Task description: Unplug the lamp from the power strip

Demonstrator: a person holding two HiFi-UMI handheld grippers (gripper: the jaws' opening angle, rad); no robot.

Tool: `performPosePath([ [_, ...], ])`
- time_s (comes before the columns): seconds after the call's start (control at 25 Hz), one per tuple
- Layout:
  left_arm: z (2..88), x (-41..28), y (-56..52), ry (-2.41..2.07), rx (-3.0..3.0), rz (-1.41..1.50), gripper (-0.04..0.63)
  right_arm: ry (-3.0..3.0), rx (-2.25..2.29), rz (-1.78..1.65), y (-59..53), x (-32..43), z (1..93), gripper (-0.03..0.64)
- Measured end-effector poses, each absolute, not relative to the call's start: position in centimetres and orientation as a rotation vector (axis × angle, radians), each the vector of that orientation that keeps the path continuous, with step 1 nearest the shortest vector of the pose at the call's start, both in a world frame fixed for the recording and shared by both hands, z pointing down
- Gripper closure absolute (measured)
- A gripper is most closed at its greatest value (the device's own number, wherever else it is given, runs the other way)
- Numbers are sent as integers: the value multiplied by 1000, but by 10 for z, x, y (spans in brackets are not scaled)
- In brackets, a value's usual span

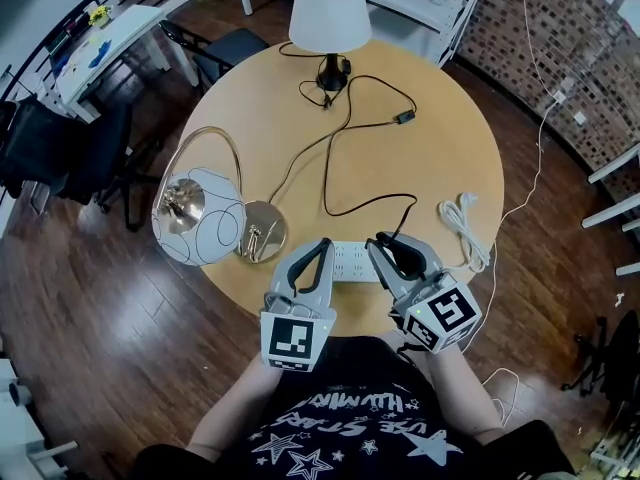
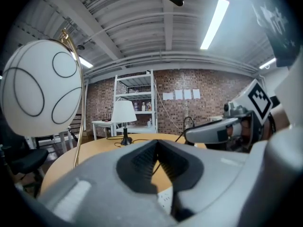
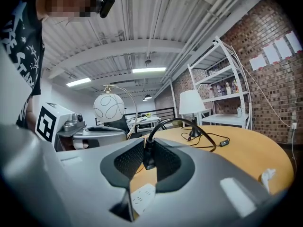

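Observation:
The white-shaded lamp [image 1: 330, 13] stands at the far side of the round table [image 1: 450, 158]. Its black cord [image 1: 330, 183] runs across the top to a black plug [image 1: 402, 252]. My right gripper [image 1: 388, 246] is shut on that plug [image 3: 147, 157], which hangs clear above the white power strip [image 1: 351, 261]. In the right gripper view the strip [image 3: 142, 195] lies below the jaws. My left gripper [image 1: 316, 252] hovers over the strip's left end. Its pads meet at the tips with nothing between them [image 2: 157, 143].
A white globe lamp [image 1: 197, 219] with a brass base [image 1: 262, 230] stands at the table's left edge. A coiled white cable [image 1: 466, 230] lies at the right edge. The cord's inline switch [image 1: 404, 118] rests near the middle. Chairs and a small white table stand beyond.

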State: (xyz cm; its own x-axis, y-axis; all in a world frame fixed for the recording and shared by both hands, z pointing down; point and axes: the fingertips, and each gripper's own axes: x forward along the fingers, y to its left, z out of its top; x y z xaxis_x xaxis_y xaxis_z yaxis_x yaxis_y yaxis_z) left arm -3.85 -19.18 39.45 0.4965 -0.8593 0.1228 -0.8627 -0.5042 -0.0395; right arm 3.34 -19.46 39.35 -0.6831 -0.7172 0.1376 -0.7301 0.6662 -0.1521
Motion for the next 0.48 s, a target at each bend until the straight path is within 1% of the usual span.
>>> performPosePath([
  [0.48,389,-43,-190,-1534,2687,182,594,-2772,1292,331,-187,44,397,552],
])
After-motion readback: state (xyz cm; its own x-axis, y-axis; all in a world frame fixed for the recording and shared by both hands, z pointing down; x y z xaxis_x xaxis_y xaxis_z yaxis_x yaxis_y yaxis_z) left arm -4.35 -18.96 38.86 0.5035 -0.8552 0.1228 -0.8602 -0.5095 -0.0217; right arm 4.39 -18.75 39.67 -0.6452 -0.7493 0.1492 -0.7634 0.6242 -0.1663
